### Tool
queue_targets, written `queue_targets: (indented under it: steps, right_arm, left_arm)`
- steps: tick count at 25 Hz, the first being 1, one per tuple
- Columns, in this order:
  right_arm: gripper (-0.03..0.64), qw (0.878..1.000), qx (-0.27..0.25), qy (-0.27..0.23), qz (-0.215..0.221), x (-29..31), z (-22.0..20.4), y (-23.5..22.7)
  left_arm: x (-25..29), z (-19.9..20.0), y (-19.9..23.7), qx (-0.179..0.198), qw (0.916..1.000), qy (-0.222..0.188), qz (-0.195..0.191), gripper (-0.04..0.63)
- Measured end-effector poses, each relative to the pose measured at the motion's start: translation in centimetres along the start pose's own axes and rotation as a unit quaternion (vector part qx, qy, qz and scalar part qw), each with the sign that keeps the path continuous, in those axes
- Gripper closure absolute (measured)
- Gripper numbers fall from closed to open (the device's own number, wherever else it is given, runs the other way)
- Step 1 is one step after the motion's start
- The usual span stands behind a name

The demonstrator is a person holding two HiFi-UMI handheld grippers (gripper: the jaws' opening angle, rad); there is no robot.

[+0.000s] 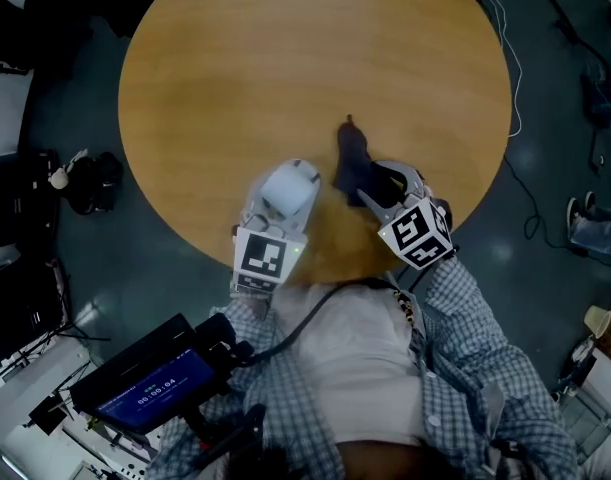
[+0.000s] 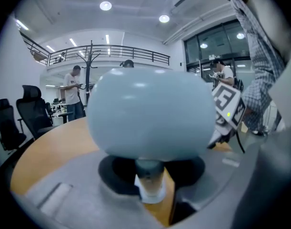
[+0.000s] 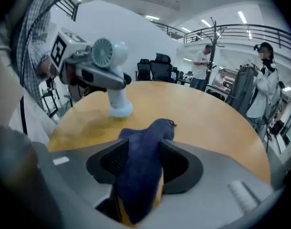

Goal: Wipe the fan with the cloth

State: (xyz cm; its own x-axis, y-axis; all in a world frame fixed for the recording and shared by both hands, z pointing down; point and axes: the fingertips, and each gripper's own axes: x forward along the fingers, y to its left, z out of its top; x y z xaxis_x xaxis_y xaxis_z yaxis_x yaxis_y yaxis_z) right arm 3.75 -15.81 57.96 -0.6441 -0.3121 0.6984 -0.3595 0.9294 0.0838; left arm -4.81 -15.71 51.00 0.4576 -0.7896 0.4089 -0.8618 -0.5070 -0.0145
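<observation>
Blue cloth [image 3: 141, 168] between right fingers [image 3: 115, 158]

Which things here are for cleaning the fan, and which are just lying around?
For the job:
fan
cloth

Just lying about:
office chairs
coat stand

The ceiling spots [image 2: 105, 5] glare white, yet the head view is dim, the floor [image 1: 545, 128] near black around the warm-lit table [image 1: 185, 68]. Both gripper views bulge and darken at their rims — the fan [image 2: 150, 113], close to the lens, looks soft.
</observation>
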Motion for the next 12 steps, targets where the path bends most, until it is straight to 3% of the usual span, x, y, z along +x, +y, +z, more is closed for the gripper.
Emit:
queue_targets:
  steps: [4,7,12]
  right_arm:
    - [0.439,1.0,0.001,0.03,-0.008,1.5,-1.4,0.3]
    - [0.502,0.999,0.038,0.022,-0.012,1.8,-1.5,-0.1]
    - [0.525,0.994,0.101,-0.026,-0.018,0.5,0.4,-0.8]
  left_arm:
    - [-1.7,1.1,0.7,-0.005,0.9998,-0.009,0.017,0.46]
    - [-2.6,2.0,1.4,-0.007,0.9995,-0.015,0.027,0.46]
    - [-4.1,3.2,2.3,0.0,0.9992,-0.016,0.036,0.46]
